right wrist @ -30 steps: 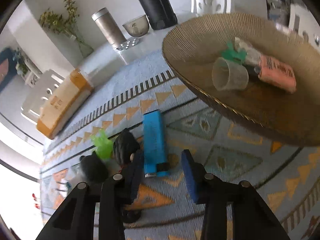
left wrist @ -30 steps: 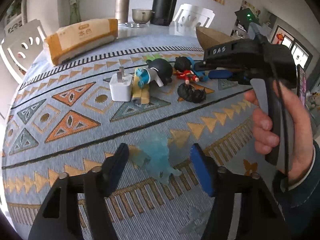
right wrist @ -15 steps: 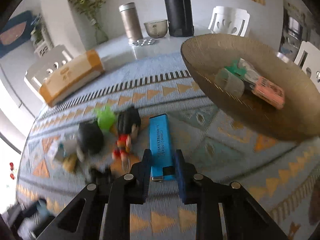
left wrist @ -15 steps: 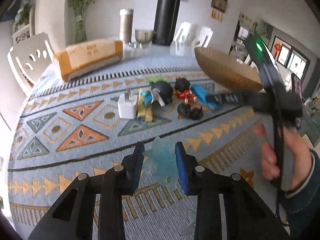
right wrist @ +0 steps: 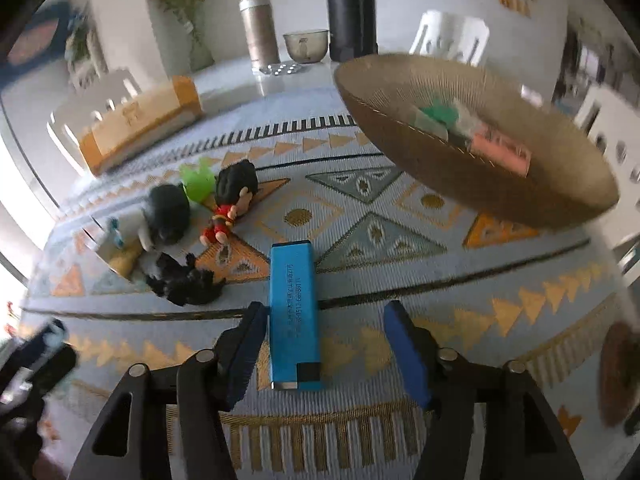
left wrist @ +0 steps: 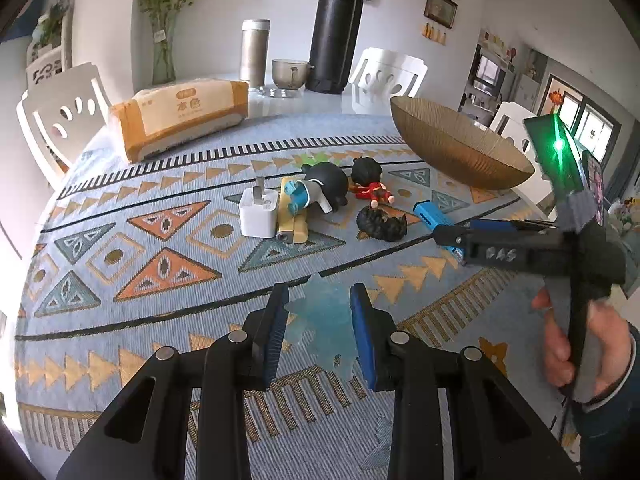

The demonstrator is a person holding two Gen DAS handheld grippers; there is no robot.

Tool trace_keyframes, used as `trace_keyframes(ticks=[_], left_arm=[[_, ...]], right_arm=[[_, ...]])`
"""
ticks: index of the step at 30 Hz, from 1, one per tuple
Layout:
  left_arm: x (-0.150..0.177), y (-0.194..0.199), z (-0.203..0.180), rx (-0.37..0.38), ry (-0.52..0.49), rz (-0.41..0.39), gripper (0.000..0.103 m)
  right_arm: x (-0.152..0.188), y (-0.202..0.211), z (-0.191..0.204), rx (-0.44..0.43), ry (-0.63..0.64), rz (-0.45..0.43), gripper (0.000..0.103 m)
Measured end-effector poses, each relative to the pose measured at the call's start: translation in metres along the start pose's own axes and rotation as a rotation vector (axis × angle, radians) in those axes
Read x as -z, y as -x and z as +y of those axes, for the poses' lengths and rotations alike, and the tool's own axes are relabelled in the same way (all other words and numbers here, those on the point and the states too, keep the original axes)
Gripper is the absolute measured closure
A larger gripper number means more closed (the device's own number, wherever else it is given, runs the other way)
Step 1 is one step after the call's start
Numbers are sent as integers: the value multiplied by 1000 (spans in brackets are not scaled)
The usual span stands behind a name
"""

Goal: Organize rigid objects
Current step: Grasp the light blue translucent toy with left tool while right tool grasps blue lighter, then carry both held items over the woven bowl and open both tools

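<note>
Left gripper [left wrist: 319,322]: jaws closed in on the translucent blue figurine [left wrist: 329,320], which lies on the patterned tablecloth [left wrist: 160,240] directly between the pads; the pads pinch its flanks. The jaws have just finished closing around it.

Right gripper [right wrist: 324,344]: jaws spread, having just been opening. The blue lighter [right wrist: 294,312] lies between them, its left edge just beside the left pad [right wrist: 244,344], with a clear gap to the right pad. Its long axis runs straight ahead, parallel to the fingers — so a plain squeeze across its narrow width would seat it, provided the gripper first shifts left to centre it.

Outward from the claws: the brown woven bowl [right wrist: 480,184] stands ahead and to the right of the lighter, already holding several items. It lies nearer the right hand [left wrist: 576,344] than the left gripper — judged the probable destination. Left of the lighter lie a black wig piece [right wrist: 184,284], a red-suited figurine [right wrist: 230,200], a black round-headed figurine [right wrist: 166,216] and a white charger plug [left wrist: 258,214]
</note>
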State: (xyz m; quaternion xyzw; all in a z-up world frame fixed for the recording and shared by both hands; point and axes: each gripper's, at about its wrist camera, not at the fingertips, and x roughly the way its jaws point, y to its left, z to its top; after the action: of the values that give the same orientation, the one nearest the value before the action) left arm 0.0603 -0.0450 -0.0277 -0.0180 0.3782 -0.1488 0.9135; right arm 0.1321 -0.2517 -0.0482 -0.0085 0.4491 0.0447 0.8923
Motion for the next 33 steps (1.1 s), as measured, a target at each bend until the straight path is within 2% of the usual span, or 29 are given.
trace_keyframes(ticks=[1, 2, 5, 6, 9, 11, 13, 16, 19, 21, 26, 30, 33], left_arm=[[0, -1, 1, 2, 4, 3, 75], [0, -1, 1, 3, 6, 6, 75], [0, 0, 1, 3, 8, 1, 75], [0, 1, 1, 1, 5, -4, 75], [1, 5, -4, -8, -12, -28, 75], [-1, 8, -8, -21, -23, -42, 75], [-6, 14, -14, -38, -37, -56, 75], [-27, 35, -28, -1, -51, -117, 75], [-61, 54, -48, 42, -78, -193, 75], [-89, 59, -64, 79, -95, -227, 75], [-149, 36, -104, 120, -117, -249, 75], [-177, -11, -126, 175, -67, -193, 75], [-181, -47, -145, 190, -71, -138, 75]], right_arm=[[0, 0, 6, 8, 31, -6, 64], [3, 2, 13, 2, 65, -15, 79], [13, 9, 29, 46, 140, -35, 79], [16, 12, 32, 33, 148, -36, 79], [30, 28, 37, -119, 122, -30, 79], [32, 43, 36, -187, 97, -45, 79], [27, 60, 34, -208, 87, -90, 79], [8, 98, 17, -201, 47, -193, 79], [-17, 132, -10, -151, -28, -309, 79], [-33, 153, -30, -45, -83, -396, 79], [-62, 168, -74, 79, -220, -468, 79], [-75, 152, -99, 158, -256, -440, 80], [-81, 124, -119, 166, -292, -356, 80]])
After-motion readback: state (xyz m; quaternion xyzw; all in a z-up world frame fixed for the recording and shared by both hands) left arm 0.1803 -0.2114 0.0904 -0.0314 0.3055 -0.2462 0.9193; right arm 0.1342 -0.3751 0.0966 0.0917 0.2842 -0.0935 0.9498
